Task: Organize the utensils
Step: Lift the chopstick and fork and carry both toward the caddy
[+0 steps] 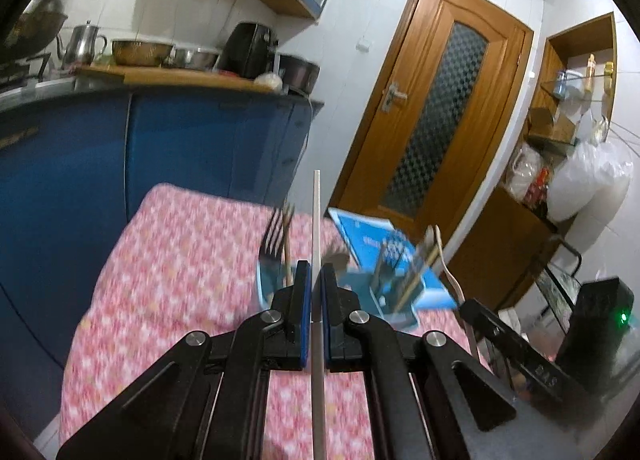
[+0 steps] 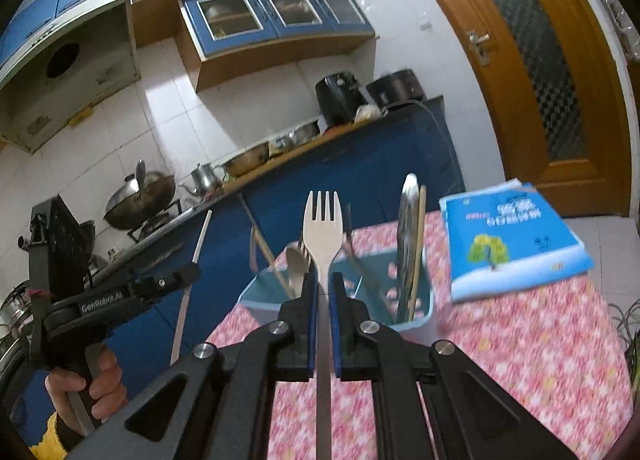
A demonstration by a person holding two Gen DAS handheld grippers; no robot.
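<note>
Fork (image 2: 322,228) upright — chopstick (image 1: 316,220) too

— What am I holding in my right gripper (image 2: 324,286)?
— A matt cream plastic fork (image 2: 322,225). My left gripper (image 1: 316,278) is pinching a smooth white plastic chopstick (image 1: 316,216).
— And beneath?
— Pink floral cloth (image 2: 520,340) is covering the table, a glossy blue paper book (image 2: 512,236) is lying on it, beside a light-blue plastic caddy (image 2: 420,314) holding a shiny metal spoon (image 2: 409,220).

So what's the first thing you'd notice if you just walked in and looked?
Probably the cream fork sticking up from the shut right gripper, just in front of the blue utensil holder. Then the white chopstick pinched in the left gripper, and the bright blue book on the pink cloth.
</note>
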